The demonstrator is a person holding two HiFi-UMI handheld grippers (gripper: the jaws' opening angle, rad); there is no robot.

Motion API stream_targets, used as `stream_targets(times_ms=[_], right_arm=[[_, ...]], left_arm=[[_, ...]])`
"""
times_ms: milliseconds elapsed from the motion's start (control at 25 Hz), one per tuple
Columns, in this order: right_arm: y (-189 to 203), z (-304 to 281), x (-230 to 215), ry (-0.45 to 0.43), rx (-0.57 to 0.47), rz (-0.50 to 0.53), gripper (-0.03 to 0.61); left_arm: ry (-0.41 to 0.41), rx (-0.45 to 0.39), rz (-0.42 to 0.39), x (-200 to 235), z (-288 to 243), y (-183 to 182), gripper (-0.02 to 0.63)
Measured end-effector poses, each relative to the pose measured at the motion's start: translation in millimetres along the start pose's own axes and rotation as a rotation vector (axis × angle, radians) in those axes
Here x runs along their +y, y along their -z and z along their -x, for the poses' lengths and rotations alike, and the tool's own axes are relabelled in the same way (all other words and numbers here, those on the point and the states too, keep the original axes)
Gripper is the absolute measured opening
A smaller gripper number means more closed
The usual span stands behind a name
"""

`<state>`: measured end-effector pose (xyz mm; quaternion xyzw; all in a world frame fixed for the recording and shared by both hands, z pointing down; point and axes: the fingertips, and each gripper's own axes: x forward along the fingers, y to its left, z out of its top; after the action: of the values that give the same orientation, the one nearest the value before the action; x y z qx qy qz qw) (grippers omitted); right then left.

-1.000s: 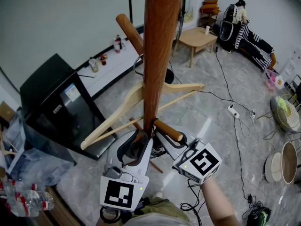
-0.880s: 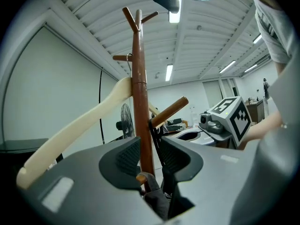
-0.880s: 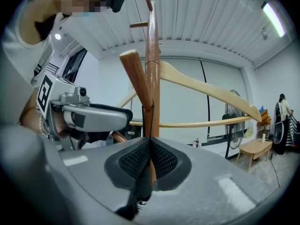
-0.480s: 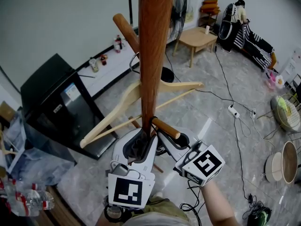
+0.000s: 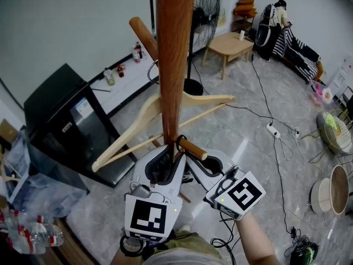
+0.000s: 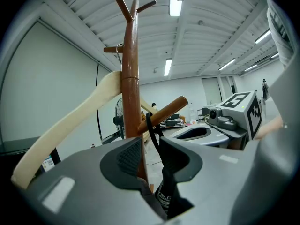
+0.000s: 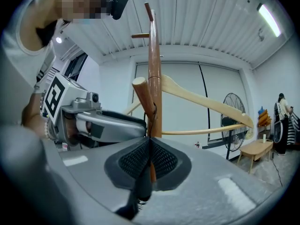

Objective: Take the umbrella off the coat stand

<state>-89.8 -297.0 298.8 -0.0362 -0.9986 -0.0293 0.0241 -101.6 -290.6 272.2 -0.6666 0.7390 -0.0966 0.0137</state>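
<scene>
A wooden coat stand's pole (image 5: 171,65) rises in front of me, with a short lower peg (image 5: 191,147). A black umbrella (image 6: 164,196) hangs from that peg (image 6: 164,111) by its thin black strap (image 6: 151,128). My left gripper (image 5: 165,158) reaches in under the peg. Its jaws (image 6: 152,156) are closing with the umbrella's top between them, and the pads stand apart from it. My right gripper (image 5: 186,158) comes in from the right and is shut (image 7: 150,156) on the strap (image 7: 153,110) just below the peg. The rest of the umbrella is hidden.
A pale wooden hanger (image 5: 138,126) hangs on the pole, sticking out to both sides. A black cabinet (image 5: 66,120) stands at left, a floor fan (image 5: 204,10) and a low wooden table (image 5: 231,43) behind. A power strip with cables (image 5: 274,130) lies on the tiled floor.
The head view has shifted, so the pole sits a little further left. Both grippers stay at the lower peg, the left one drawn slightly nearer to me.
</scene>
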Motion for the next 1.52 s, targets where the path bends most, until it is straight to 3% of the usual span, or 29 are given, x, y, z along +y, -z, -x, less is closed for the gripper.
stream_targets(times_ms=[280, 440, 640, 1040, 1520], right_arm=[[-10.5, 3.6, 4.7, -0.007, -0.017, 0.024, 0.003], [-32.2, 6.0, 8.8, -0.024, -0.151, 0.039, 0.003], [-21.6, 10.5, 8.6, 0.006, -0.047, 0.047, 0.003], [-30.3, 28.1, 10.7, 0.064, -0.059, 0.041, 0.005], [-40.5, 43.4, 16.0, 0.158, -0.087, 0.029, 0.005]], left_arm=[[0.015, -0.021, -0.013, -1.9, 0.2, -7.2, 0.089], [0.011, -0.055, 0.004, -4.4, 1.9, -12.8, 0.033], [0.023, -0.075, 0.042, -4.7, 3.4, -14.7, 0.02], [0.063, -0.126, 0.107, -14.0, 13.6, -26.5, 0.018], [0.141, -0.181, 0.121, -23.5, 28.1, -38.4, 0.018]])
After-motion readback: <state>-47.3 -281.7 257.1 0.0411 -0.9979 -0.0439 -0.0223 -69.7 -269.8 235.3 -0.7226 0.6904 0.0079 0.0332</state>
